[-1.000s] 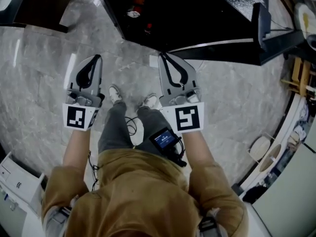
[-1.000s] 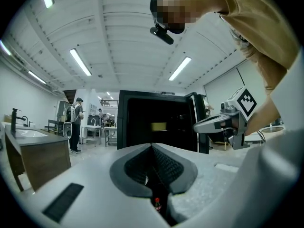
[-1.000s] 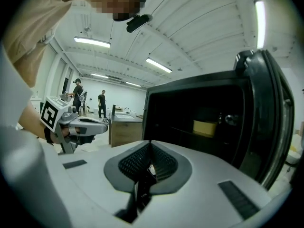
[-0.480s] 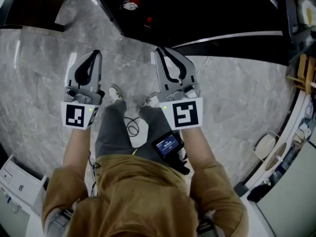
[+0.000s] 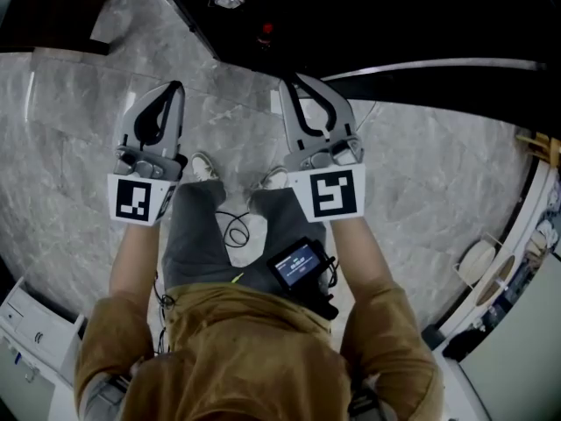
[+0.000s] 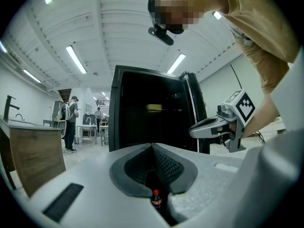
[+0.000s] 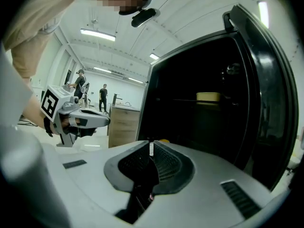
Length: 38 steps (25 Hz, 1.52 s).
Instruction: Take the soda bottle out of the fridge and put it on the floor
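The black fridge (image 5: 368, 16) stands open ahead of me, its inside dark. Low inside it, a small soda bottle (image 6: 155, 198) with a red cap and dark drink shows through the slot between the left gripper's jaws. A red spot (image 5: 266, 33) in the head view may be that cap. My left gripper (image 5: 178, 86) and right gripper (image 5: 292, 79) are held side by side over the floor, pointing at the fridge, both shut and empty. Neither touches the bottle. Each gripper appears in the other's view, the right gripper (image 6: 194, 131) and the left gripper (image 7: 107, 121).
The open fridge door (image 7: 266, 80) stands at the right. A pale round container (image 7: 208, 97) sits on a shelf inside. A wooden counter (image 6: 33, 156) is at the left, with people (image 6: 70, 122) far behind. A white appliance (image 5: 31, 323) and shelving (image 5: 526, 235) flank the grey marble floor (image 5: 70, 165).
The fridge has drawn nearer in the head view and the door's edge has slid off to the right. Both grippers stay side by side and shut.
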Available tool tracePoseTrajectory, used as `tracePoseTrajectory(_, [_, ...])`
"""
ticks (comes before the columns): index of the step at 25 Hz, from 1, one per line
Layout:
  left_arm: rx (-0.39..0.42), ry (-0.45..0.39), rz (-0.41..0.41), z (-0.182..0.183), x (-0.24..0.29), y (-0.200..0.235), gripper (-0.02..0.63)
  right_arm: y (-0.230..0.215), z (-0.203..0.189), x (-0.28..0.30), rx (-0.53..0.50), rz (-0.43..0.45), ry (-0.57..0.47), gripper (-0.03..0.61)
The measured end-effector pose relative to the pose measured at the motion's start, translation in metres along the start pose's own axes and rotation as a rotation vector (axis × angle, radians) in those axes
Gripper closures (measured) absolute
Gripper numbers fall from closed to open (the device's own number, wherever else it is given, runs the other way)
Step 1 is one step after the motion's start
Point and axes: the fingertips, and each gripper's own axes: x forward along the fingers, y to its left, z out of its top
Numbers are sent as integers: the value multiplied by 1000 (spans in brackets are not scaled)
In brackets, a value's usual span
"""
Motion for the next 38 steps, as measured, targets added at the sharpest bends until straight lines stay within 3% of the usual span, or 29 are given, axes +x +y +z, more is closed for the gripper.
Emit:
tracePoseTrajectory(26, [-17,4,-55,-145,29,20,612,12,-133,78,-70,15,53,572])
tracePoseTrajectory(29, [-18,-6,-48,-160,36,25,612,11,-148,90,-61,12,52,502])
tracePoseTrajectory(38, [-21,-11,-43,-200,48,37,612,15,-191,112,-51,-2,69,486])
